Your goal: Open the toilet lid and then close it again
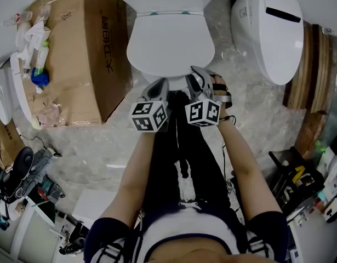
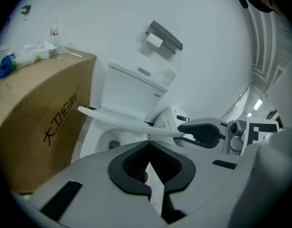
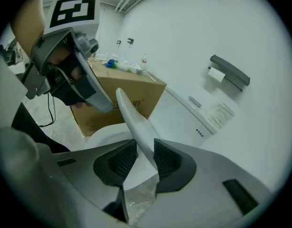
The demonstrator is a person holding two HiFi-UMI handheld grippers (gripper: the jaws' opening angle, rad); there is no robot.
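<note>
A big cardboard box stands off to the left of the left claw. The toilet lid, tilted partway up over the bowl, has its front edge between the right claw's jaws, which are spreading. Just beside it, the left claw is pressed together and empty, the lid ahead of it.

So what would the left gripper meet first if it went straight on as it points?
Probably the front edge of the partly raised toilet lid, just ahead of the shut left gripper. Depth is unclear: it might pass under towards the toilet bowl.
</note>
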